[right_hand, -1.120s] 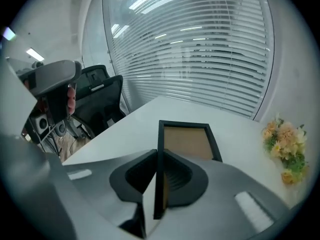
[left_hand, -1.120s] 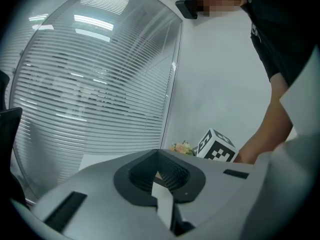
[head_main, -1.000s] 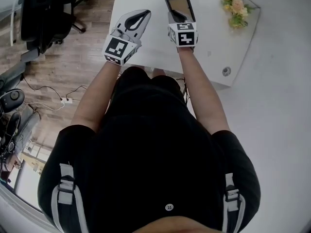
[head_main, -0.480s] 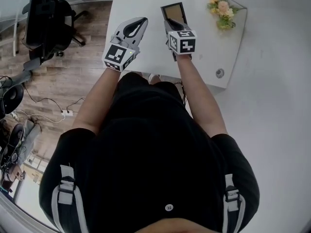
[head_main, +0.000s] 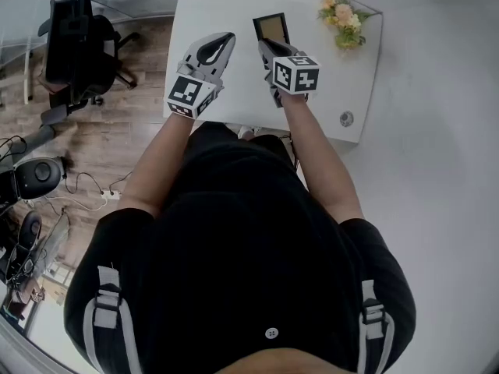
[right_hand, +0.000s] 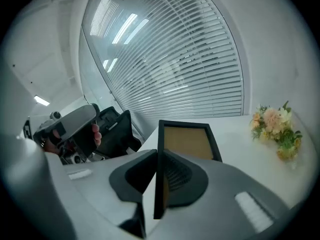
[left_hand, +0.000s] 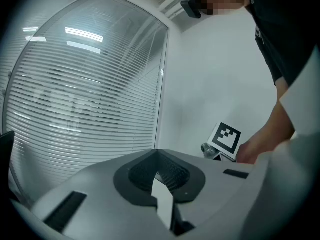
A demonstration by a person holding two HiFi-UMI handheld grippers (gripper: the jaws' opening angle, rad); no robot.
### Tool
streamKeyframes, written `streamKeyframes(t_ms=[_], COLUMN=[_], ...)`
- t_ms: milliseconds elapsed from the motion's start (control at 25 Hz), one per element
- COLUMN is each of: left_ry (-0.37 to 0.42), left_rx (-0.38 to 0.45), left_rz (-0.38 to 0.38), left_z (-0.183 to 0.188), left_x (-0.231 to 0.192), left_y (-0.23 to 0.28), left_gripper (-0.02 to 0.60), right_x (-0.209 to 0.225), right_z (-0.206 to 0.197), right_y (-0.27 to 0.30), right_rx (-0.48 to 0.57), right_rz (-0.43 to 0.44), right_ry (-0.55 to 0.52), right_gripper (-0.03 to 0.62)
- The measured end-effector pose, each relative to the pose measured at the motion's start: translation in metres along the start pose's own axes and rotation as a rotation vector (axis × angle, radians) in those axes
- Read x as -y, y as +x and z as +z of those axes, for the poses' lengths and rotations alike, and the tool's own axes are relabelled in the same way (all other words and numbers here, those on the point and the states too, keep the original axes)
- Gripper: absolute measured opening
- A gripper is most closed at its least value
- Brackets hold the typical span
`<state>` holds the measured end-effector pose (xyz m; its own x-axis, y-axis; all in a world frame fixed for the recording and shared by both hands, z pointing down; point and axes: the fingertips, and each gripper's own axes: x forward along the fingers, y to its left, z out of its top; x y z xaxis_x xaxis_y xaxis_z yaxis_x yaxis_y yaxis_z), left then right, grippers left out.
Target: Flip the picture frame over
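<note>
Head view with both gripper views: the person stands at the near edge of a white table (head_main: 210, 6) and holds 2 grippers side by side above it. The right gripper (head_main: 269, 47) is clamped on the picture frame (head_main: 272, 28). In the right gripper view, its jaws (right_hand: 157, 159) are nearly together, with only the thin black left rail of the frame (right_hand: 187, 141) pinched between the pads. The frame is black with a brown panel turned toward that camera, and it reaches away from the jaws over the middle of the table. Whether its far end touches the tabletop we cannot tell. The left gripper (head_main: 226, 39) hangs just to the left of the right one, apart from the frame. In the left gripper view its jaws (left_hand: 159, 153) are closed tip to tip with nothing between them, and the marker cube (left_hand: 226, 139) of the right gripper shows beyond them. A small bunch of flowers (head_main: 341, 20) lies at the table's far right corner, well apart from the frame, and appears again at the right of the right gripper view (right_hand: 276, 126). A round grommet (head_main: 346, 118) sits near the table's right edge. A black office chair (head_main: 74, 45) stands on the wooden floor to the left of the table. Window blinds (right_hand: 175, 59) fill the background of both gripper views.
</note>
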<state>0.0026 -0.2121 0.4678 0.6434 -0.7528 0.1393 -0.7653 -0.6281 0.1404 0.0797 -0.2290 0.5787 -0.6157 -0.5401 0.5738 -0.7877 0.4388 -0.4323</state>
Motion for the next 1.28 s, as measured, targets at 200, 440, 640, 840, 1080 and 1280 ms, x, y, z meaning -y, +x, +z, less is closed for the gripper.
streamKeyframes(t_ms=[200, 440, 640, 840, 1080, 1280], left_ry=[0.008, 0.018, 0.017, 0.01, 0.006, -0.005], left_rx=[0.002, -0.006, -0.032, -0.029, -0.025, -0.024], left_rz=[-0.009, -0.013, -0.01, -0.018, -0.025, -0.029], left_z=[0.008, 0.006, 0.0, -0.007, -0.012, -0.018], left_x=[0.005, 0.01, 0.009, 0.013, 0.016, 0.018], left_y=[0.003, 0.007, 0.007, 0.008, 0.006, 0.003], left_gripper=[0.003, 0.003, 0.003, 0.003, 0.003, 0.003], right_x=[-0.005, -0.006, -0.008, -0.013, -0.017, -0.018], right_z=[0.006, 0.008, 0.009, 0.013, 0.008, 0.002], right_y=[-0.011, -0.017, -0.019, -0.021, -0.022, -0.024], right_rx=[0.021, 0.051, 0.061, 0.093, 0.107, 0.135], right_rz=[0.038, 0.113, 0.145, 0.233, 0.339, 0.44], right_ry=[0.075, 0.205, 0.247, 0.367, 0.494, 0.615], right_gripper=[0.051, 0.051, 0.051, 0.051, 0.051, 0.051])
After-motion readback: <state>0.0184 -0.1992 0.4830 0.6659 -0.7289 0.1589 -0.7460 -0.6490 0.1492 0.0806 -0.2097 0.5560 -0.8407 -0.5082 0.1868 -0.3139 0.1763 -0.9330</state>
